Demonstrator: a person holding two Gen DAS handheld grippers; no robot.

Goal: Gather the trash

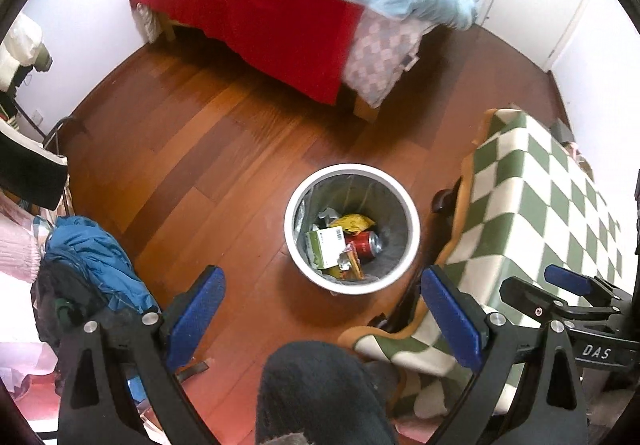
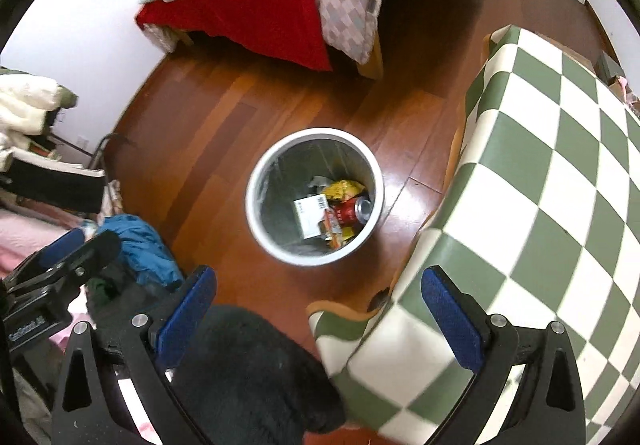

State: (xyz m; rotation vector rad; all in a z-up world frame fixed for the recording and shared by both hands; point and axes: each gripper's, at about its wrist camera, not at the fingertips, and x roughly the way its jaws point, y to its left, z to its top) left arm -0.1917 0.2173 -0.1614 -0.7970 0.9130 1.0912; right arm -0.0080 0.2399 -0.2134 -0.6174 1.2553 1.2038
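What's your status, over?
Left gripper open, empty. Right gripper open, empty. Bin holds can, box, wrappers. Nothing blocking.

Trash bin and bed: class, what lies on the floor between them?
Only bare wooden floor lies between the trash bin and the bed; both wrist views show this.
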